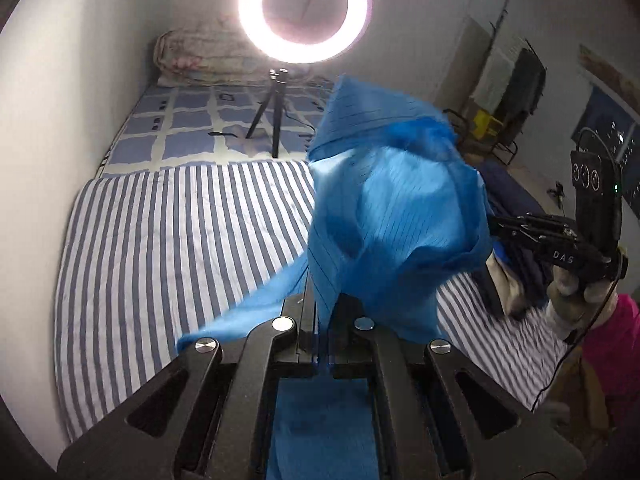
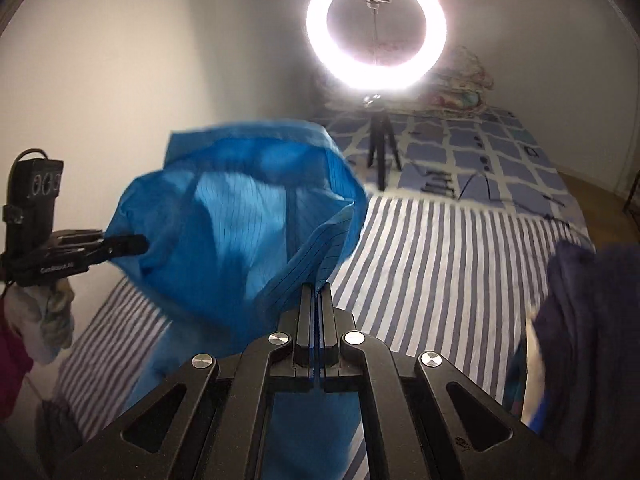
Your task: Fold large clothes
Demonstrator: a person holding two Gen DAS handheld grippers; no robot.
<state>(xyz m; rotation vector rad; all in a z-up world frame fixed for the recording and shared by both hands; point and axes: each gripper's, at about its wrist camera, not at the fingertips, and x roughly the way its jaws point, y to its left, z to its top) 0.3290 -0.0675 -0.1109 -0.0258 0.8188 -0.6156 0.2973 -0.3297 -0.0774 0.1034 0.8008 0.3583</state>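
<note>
Both jaws pinched on blue garment (image 1: 392,216): left hand-held gripper (image 1: 323,332), right hand-held gripper (image 2: 316,300). Cloth billows above striped bed (image 1: 180,232). Thin, light, limp, probably slippery; grip hems or corners. Motion blur hides edges.

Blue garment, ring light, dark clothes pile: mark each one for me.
blue garment (image 1: 400,216): left wrist view, lifted middle panel.
ring light (image 2: 376,26): right wrist view, glowing ring's right edge.
dark clothes pile (image 2: 592,320): right wrist view, navy fabric.
</note>
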